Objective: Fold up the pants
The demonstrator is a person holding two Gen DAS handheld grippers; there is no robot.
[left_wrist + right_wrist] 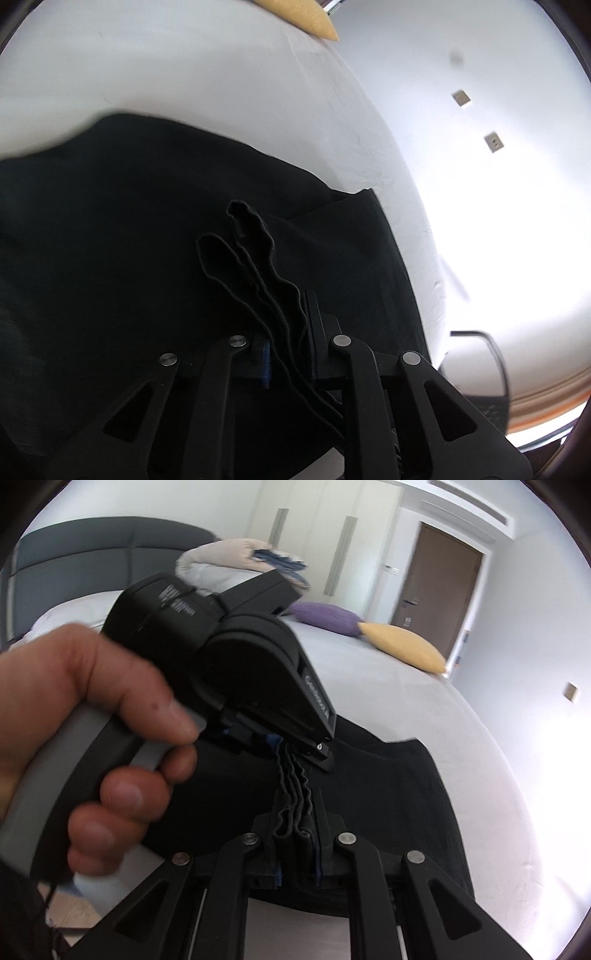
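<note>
Left wrist view: left gripper (286, 325) clenched on bunched edge of black pants (110, 240), lower centre, over white bed (221, 74).

Right wrist view: right gripper (295, 834) clamps the same wavy edge, bottom centre; a hand (85, 716) holds the other gripper, left.

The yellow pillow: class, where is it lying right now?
In the right wrist view the yellow pillow lies at the bed's far right edge, beside the purple pillow and before the brown door.
</note>
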